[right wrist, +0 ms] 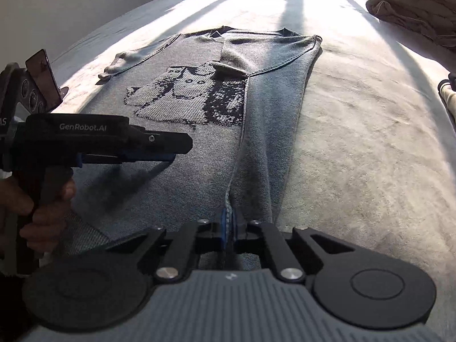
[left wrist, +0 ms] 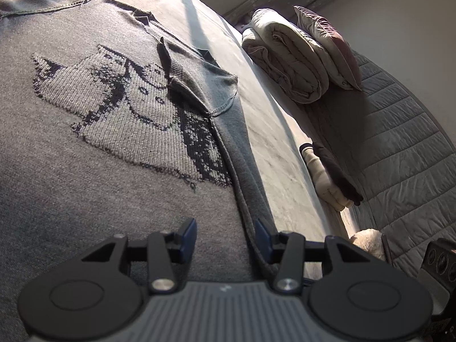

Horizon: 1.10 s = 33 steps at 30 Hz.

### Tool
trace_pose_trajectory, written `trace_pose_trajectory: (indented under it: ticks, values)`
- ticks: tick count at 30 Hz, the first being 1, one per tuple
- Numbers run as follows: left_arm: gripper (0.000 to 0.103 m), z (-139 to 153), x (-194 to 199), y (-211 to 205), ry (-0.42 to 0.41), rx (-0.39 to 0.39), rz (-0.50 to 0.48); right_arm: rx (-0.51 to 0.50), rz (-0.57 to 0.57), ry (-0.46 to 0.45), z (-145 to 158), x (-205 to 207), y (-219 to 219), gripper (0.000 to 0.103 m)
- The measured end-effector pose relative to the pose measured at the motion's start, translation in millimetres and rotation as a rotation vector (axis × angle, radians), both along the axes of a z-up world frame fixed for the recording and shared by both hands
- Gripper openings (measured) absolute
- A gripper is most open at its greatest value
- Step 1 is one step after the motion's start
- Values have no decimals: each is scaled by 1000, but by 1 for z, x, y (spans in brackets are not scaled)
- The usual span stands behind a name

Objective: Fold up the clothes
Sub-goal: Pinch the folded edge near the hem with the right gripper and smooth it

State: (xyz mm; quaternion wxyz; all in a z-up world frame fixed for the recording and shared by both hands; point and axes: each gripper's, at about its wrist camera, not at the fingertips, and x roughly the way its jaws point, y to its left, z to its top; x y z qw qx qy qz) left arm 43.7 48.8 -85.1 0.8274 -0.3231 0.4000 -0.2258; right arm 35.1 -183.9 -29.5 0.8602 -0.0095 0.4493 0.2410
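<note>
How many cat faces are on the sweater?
2, side by side in the knitted picture on the sweater: one left, one right. A folded sleeve may hide more.

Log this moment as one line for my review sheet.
stage: mid-fold | sweater: flat on bed, right side folded in | right gripper: shut on sweater's folded edge | left gripper: open over sweater

From my left hand-held gripper (left wrist: 225,238), low in the frame, I see its blue-padded jaws standing apart over the grey sweater (left wrist: 85,171), nothing pinched between them. The sweater's folded edge runs up just beside the right pad. A knitted cat motif (left wrist: 125,114) fills centre-left. The sweater lies on the bed (left wrist: 285,148). At upper right sit a rolled quilt (left wrist: 287,57) and a pillow (left wrist: 327,42).
</note>
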Motion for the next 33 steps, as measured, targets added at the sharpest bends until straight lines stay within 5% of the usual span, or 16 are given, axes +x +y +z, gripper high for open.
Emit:
trace_pose_trajectory:
  ticks: [5, 10, 14, 22, 26, 33]
  values:
    - [46, -9, 10, 4, 43, -118, 17, 208, -3, 75, 7, 2, -1, 5]
    - [46, -13, 14, 4, 55, -173, 37, 290, -13, 131, 2, 8, 6, 5]
    - [46, -11, 12, 2, 47, -154, 31, 242, 4, 171, -9, 8, 15, 17]
    - [46, -1, 6, 4, 27, -121, 12, 177, 59, 152, 0, -15, 18, 20]
    - [46, 4, 0, 6, 6, -82, -2, 107, 126, 129, 2, -37, 27, 41]
    - [46, 9, -9, 10, -25, -28, -27, -88, 225, 74, -22, -67, 45, 35]
